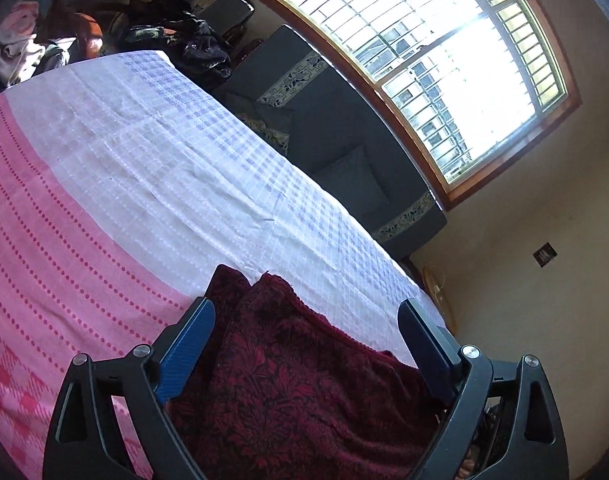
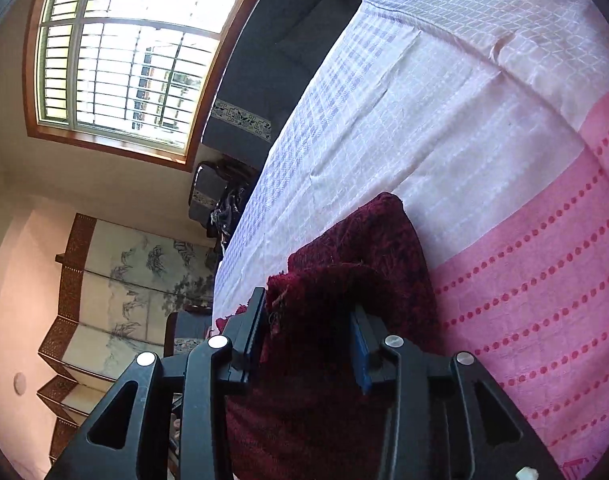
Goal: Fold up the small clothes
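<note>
Bed cover [image 1: 152, 168], white check running into pink dotted stripes, fills the scene; window [image 1: 444, 72] and dark sofa [image 1: 336, 152] beyond its far side.

Dark red patterned garment [image 1: 288, 380] lies on the cover at the near edge, already doubled over, with a folded corner pointing away across the bed. Its long axis looks to run sideways between the two hands, though the near part is hidden.

Left hand-held gripper [image 1: 308, 320]: jaws spread wide, released, cloth lying flat between and below them, pads clear of it.

Right hand-held gripper [image 2: 308, 320]: jaws half parted, a bunched edge of the garment [image 2: 344, 280] sitting between them; whether the pads bite, cannot tell.

Both hands equally near, one at each end.
</note>
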